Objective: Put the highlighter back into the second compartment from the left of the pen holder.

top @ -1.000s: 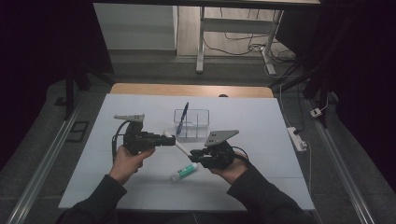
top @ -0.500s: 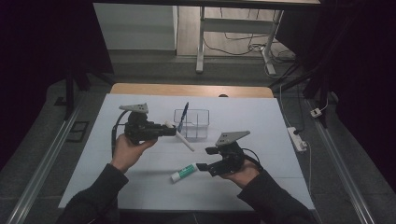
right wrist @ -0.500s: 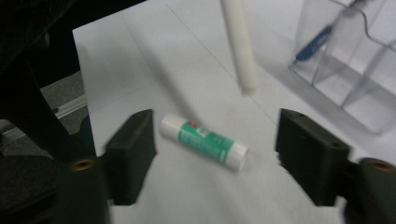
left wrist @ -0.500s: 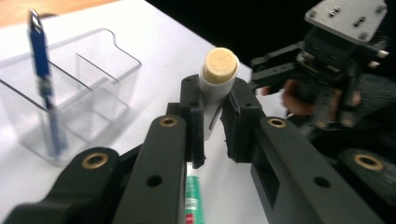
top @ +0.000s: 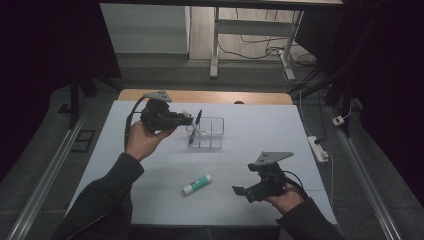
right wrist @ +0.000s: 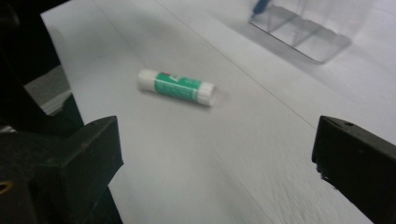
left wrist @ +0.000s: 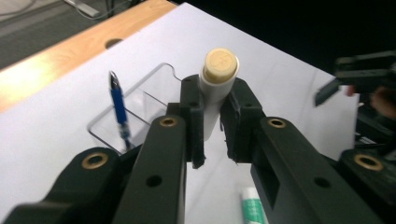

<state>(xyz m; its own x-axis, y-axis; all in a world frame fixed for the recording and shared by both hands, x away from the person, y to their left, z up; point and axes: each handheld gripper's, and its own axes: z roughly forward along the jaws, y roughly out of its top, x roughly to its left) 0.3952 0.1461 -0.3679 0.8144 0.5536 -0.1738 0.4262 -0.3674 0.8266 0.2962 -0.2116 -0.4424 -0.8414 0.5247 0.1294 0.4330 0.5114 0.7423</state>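
My left gripper (top: 187, 120) is raised at the left of the table, shut on a white tube with a cream end (left wrist: 219, 65) that sticks out past the jaws. Just beyond it stands a clear compartment box (top: 212, 134) with a blue pen (top: 195, 126) leaning inside. A green and white glue stick (top: 196, 184) lies flat on the white table (top: 260, 125). My right gripper (top: 244, 192) hovers low to the right of the glue stick. Its jaws have just been opening and now stand wide, with nothing between them (right wrist: 217, 149).
A bare wooden strip (top: 210, 96) runs along the table's far edge. A white power strip (top: 318, 148) lies off the right side. Metal rails flank the table on both sides.
The left gripper has lifted with the white tube and moved toward the box. The right gripper has drawn away to the right of the glue stick and spread its jaws.
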